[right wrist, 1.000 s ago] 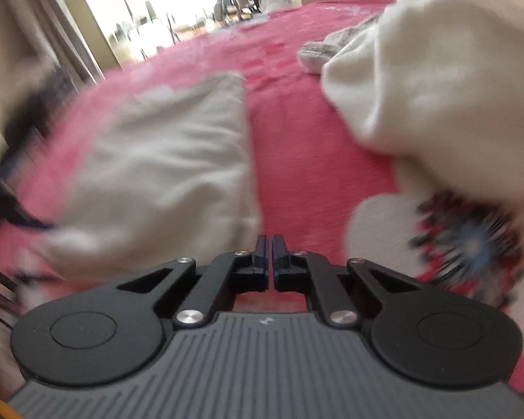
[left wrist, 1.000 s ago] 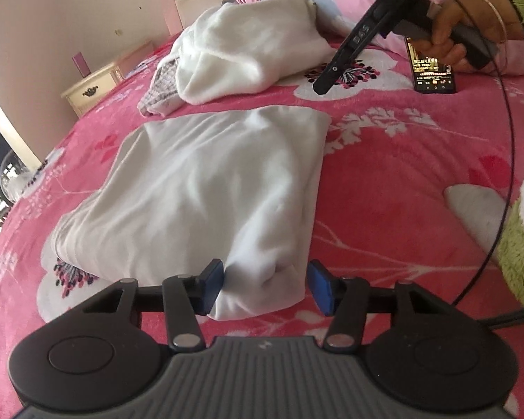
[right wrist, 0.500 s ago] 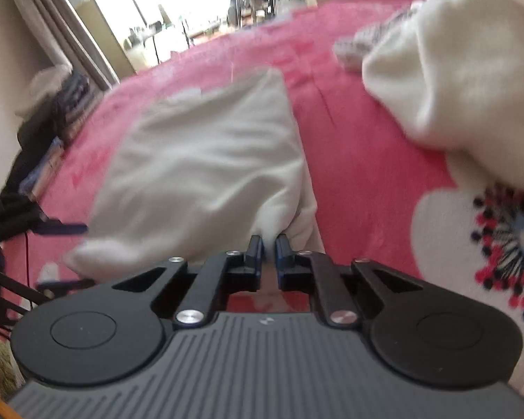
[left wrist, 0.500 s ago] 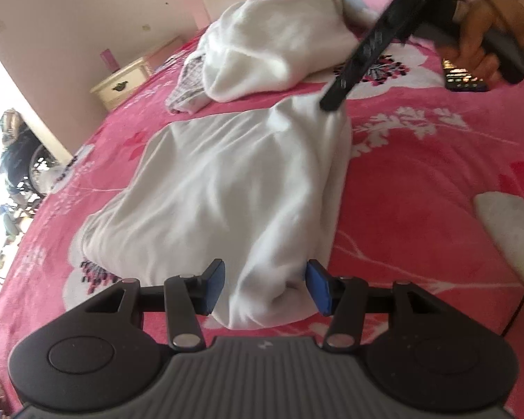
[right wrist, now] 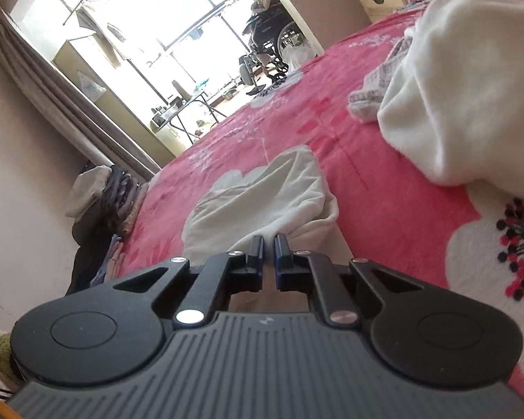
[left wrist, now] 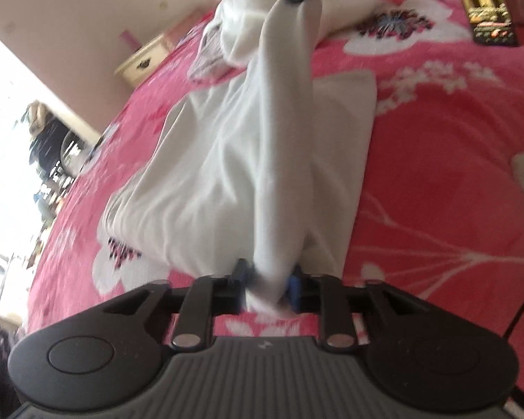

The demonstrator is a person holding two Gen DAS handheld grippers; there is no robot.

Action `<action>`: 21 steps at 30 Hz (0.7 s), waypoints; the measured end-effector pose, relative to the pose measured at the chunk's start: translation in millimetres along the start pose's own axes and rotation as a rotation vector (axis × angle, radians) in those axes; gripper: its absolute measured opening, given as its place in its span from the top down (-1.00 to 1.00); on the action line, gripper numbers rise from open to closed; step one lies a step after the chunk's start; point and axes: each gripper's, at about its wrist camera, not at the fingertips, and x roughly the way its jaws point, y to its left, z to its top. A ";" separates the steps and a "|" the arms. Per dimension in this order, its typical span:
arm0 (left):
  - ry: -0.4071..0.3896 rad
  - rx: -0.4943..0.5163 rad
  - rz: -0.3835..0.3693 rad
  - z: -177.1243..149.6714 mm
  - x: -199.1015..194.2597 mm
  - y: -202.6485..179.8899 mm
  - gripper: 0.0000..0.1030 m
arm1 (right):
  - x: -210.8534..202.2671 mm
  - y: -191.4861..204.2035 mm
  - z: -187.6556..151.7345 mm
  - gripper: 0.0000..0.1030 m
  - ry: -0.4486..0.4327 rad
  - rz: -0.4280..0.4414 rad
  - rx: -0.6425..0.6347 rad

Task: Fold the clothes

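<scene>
Between its blue tips, the left tool (left wrist: 267, 288) pinches the white cloth (left wrist: 255, 160). Farther ahead, the right tool (right wrist: 268, 249) seems to pinch another corner.

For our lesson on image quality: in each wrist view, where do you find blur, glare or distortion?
Left wrist view: motion blur smears the white garment and the phone; the window side is washed out. Right wrist view: sharper, but the window is blown out and fisheye bends the bed.
</scene>
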 end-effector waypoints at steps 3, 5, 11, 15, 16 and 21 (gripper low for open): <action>-0.016 -0.037 0.018 2.4 -6.2 2.1 0.00 | 1.6 1.5 -0.9 0.91 0.002 -0.001 -0.003; -0.026 -0.093 -0.003 3.5 -9.8 5.5 -0.16 | 2.2 1.6 -0.1 0.91 0.003 -0.001 -0.006; -0.030 -0.161 0.023 8.1 -4.1 -3.0 -0.31 | 3.5 2.0 -0.2 0.91 0.000 0.008 -0.008; -0.048 -0.138 0.137 12.9 14.7 -11.8 -0.34 | 3.0 3.9 -4.1 0.91 -0.012 0.023 0.000; -0.036 -0.137 0.142 9.4 13.7 -11.0 -0.33 | 2.2 3.8 -4.9 0.91 -0.017 0.023 0.002; 0.024 -0.130 0.165 -8.4 8.7 -7.3 -0.27 | -1.0 -3.0 -6.5 0.91 -0.039 0.001 0.010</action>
